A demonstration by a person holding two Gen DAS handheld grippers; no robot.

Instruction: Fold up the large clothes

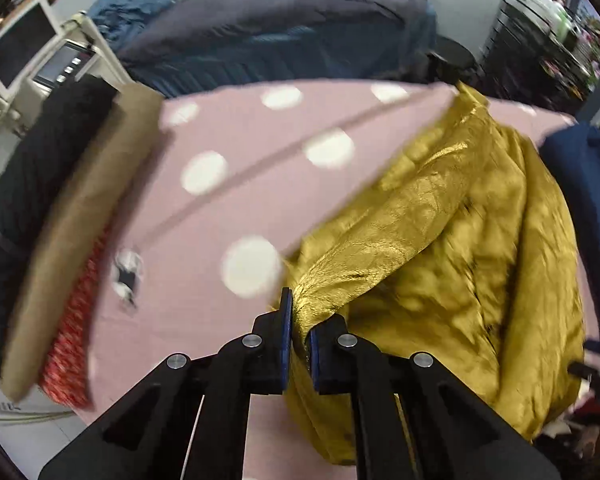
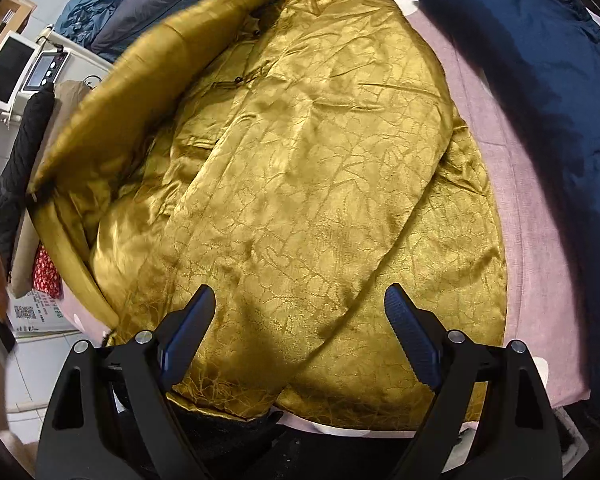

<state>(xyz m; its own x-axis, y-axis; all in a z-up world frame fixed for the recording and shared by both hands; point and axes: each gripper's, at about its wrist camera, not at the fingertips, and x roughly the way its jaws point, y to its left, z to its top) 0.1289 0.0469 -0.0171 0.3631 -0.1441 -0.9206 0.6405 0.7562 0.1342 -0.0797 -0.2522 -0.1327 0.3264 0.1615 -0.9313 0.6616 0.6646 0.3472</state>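
My left claw (image 1: 298, 336) is clamped on a gathered edge of the shiny golden-yellow brocade jacket (image 2: 300, 184), the cloth bunching tight between its blue pads (image 1: 286, 340). My right claw (image 2: 300, 332) hangs just above the jacket's lower hem with its fingers spread wide, holding nothing.

The jacket lies spread over the pink bedsheet with white dots (image 1: 236, 152), front up, small dark knot buttons (image 2: 240, 79) running toward the collar. On its left side a panel stands lifted, showing the plain gold lining, which I judge is the part my left claw is raising to fold across.

The satin looks light, limp and slick; I expect it to slide on itself and slip from a shallow pinch, so a hem or seam taken deep between the pads is the safer hold. For my right claw, the near hem corner seems the natural place.

Further off, a dark navy padded garment (image 2: 520, 80) lies beside the jacket on the right, and a stack of folded black, tan and red clothes (image 1: 60, 220) sits at the sheet's left edge.
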